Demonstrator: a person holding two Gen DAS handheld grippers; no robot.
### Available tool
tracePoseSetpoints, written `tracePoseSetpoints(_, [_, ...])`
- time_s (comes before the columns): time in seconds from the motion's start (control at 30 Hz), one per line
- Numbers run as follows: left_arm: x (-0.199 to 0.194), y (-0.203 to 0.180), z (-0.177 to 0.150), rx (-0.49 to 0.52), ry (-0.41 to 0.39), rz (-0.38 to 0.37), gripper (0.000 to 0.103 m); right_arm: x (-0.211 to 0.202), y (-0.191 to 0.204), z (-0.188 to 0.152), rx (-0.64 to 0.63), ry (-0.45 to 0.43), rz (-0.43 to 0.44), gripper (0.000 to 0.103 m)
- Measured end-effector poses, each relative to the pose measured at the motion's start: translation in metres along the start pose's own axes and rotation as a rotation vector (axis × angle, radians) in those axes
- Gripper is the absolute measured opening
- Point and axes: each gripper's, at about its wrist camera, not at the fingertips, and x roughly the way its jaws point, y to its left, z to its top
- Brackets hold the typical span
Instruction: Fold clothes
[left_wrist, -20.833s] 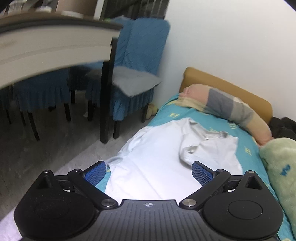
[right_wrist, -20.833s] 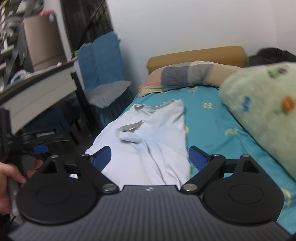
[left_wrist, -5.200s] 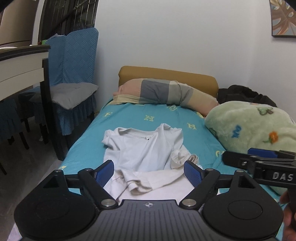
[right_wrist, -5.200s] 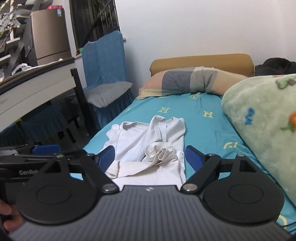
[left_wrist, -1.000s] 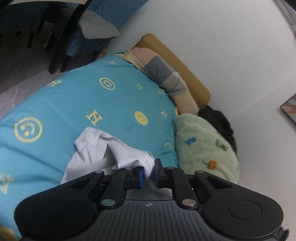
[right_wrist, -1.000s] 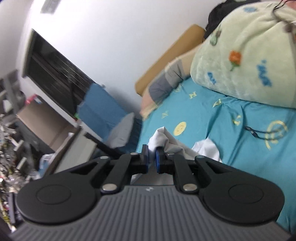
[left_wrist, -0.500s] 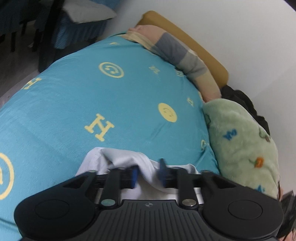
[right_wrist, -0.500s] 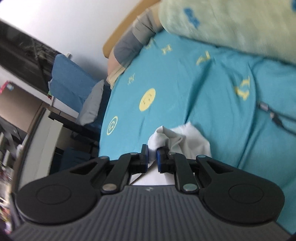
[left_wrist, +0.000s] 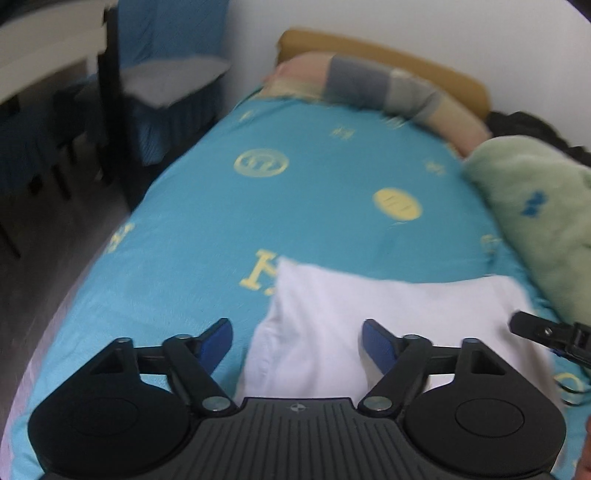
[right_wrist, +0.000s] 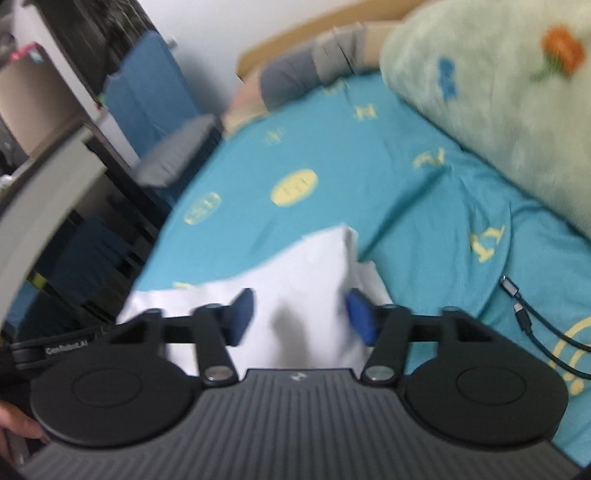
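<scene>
Two grippers hang just above the bed (left_wrist: 192, 236), and both have their jaws spread wide with nothing between them. The left gripper (left_wrist: 297, 345) sits over the near left part of the shirt (left_wrist: 369, 317), its blue pads clear of the cloth on either side. The right gripper (right_wrist: 300, 315) hovers over the shirt (right_wrist: 295, 273) near its far right corner, pads likewise apart and not pinching anything.

The shirt lies flat on the teal sheet as a compact white rectangle, its edges fairly straight, close to the near end of the bed. A small flap or corner of cloth pokes out beside the right edge in the right wrist view; the blur makes it hard to say whether it is a loose sleeve or just the lower layer showing.

To my eye the fold is done or nearly so: the cloth is laid down squarely and neither gripper has hold of it. Open jaws held low over the bundle suit either a last smoothing or a clean lift away.

A green blanket (right_wrist: 491, 92) crowds the right side, and a cable (right_wrist: 535, 325) lies on the sheet just beside the shirt, so any further tidying on that side wants care not to snag it.
</scene>
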Motion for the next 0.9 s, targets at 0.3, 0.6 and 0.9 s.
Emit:
tracePoseSetpoints(0.3, [-0.008,0.004,0.002,-0.031,-0.097,-0.086,0.011,0.0,0.009,0.0,-0.08,-0.15,-0.046,0.006])
tracePoseSetpoints(0.6, [0.0,0.021,-0.003,-0.105,-0.049,-0.132,0.023,0.019,-0.005,-0.006,-0.051,-0.087,-0.101,0.008])
tracePoseSetpoints(0.9, [-0.096,0.02,-0.033,-0.267,0.023,-0.335,0.08,-0.05,-0.007,-0.01,0.165,-0.135,0.006,0.07])
